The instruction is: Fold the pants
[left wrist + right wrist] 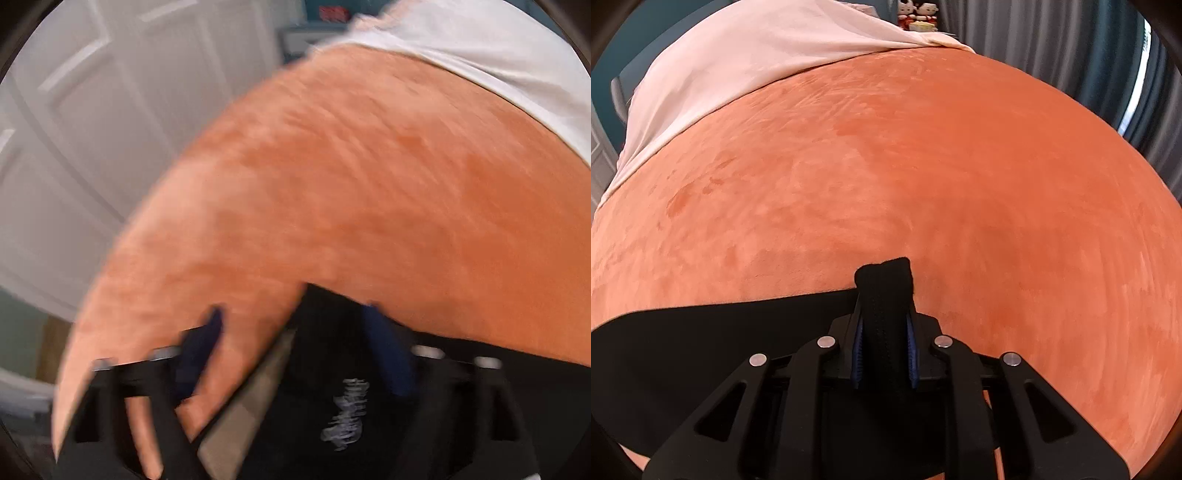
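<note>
The black pants point(701, 343) lie along the near edge of an orange bed cover point(923, 166). My right gripper point(884, 332) is shut on a bunched edge of the pants, which sticks up between its blue pads. In the blurred left wrist view, my left gripper point(295, 354) stands open, its blue fingers point(199, 350) wide apart, over black pants fabric with a white print point(347, 413) near the bed's corner. Nothing sits between the left fingers' pads.
A white sheet point(738, 55) covers the far part of the bed. A white panelled door point(92, 129) stands left of the bed. Grey curtains point(1071, 48) hang at the far right, and plush toys point(918, 13) sit behind the bed.
</note>
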A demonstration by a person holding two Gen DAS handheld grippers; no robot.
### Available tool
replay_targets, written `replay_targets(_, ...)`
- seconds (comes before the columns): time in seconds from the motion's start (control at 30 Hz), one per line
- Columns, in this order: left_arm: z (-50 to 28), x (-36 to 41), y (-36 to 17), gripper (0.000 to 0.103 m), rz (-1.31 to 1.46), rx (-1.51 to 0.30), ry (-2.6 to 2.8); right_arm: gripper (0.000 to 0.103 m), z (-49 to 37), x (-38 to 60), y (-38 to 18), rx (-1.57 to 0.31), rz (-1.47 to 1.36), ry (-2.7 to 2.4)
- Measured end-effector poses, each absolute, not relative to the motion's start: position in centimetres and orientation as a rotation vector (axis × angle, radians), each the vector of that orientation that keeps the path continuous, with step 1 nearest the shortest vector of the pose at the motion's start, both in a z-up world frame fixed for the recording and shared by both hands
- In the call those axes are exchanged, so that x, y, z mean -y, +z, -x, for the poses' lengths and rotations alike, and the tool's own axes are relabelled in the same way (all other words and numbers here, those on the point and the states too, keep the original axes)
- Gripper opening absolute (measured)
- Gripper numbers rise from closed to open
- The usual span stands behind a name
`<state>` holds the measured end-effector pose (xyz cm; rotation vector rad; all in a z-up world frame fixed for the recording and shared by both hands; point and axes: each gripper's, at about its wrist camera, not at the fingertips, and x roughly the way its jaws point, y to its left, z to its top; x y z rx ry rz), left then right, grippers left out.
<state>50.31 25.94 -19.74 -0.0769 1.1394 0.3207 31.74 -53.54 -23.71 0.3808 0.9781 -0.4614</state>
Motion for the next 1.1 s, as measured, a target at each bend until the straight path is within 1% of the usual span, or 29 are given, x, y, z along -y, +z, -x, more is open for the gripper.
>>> replay_targets(0.03,-50.2,-25.6,-20.2,0.024,0.095,-1.162,0.290,0.017,-31.7,53.6,-23.6,-0.979,-0.388,-0.465)
replay_targets(0.2,-48.2,-25.6,-18.3,0.021,0.109,-1.100,0.241,0.017,-31.2,53.2,-22.5,-0.964,-0.411,-0.469)
replay_targets(0.33,-45.3,-26.5,-13.9,0.021,0.197,-1.008,0.203,0.017,-30.2,52.5,-20.2,-0.923,-0.417,-0.448)
replay_targets(0.43,-41.3,-26.8,-9.5,0.020,0.239,-0.920,0.132,0.017,-28.5,51.6,-17.1,-0.862,-0.407,-0.404)
replay_targets(0.47,-39.7,-26.9,-8.2,0.016,0.247,-0.895,0.107,0.017,-27.8,51.3,-16.1,-0.840,-0.403,-0.387)
replay_targets(0.5,-37.2,-27.2,-6.5,0.010,0.265,-0.872,0.071,0.017,-26.8,51.0,-14.9,-0.815,-0.401,-0.368)
replay_targets(0.63,-31.2,-27.8,-4.1,0.010,0.257,-0.869,0.003,0.017,-22.3,49.9,-11.3,-0.751,-0.368,-0.300)
replay_targets(0.77,-25.2,-28.5,-4.3,0.010,0.208,-0.920,0.001,0.017,-17.0,49.0,-9.9,-0.740,-0.340,-0.252)
replay_targets(0.8,-23.6,-28.8,-4.7,0.001,0.185,-0.933,0.020,0.017,-15.6,48.7,-9.9,-0.751,-0.326,-0.244)
replay_targets(0.83,-22.3,-29.1,-5.2,0.000,0.149,-0.943,0.052,0.017,-14.4,48.5,-10.1,-0.764,-0.315,-0.238)
replay_targets(0.9,-20.3,-29.7,-6.7,0.000,0.084,-0.978,0.098,0.017,-12.2,48.1,-10.9,-0.787,-0.303,-0.234)
replay_targets(1.03,-19.4,-31.3,-12.2,0.000,0.077,-1.144,0.179,0.017,-9.7,47.4,-14.0,-0.870,-0.287,-0.242)
replay_targets(1.1,-19.3,-31.5,-14.1,0.000,0.174,-1.182,0.181,0.017,-9.1,47.0,-15.5,-0.896,-0.291,-0.255)
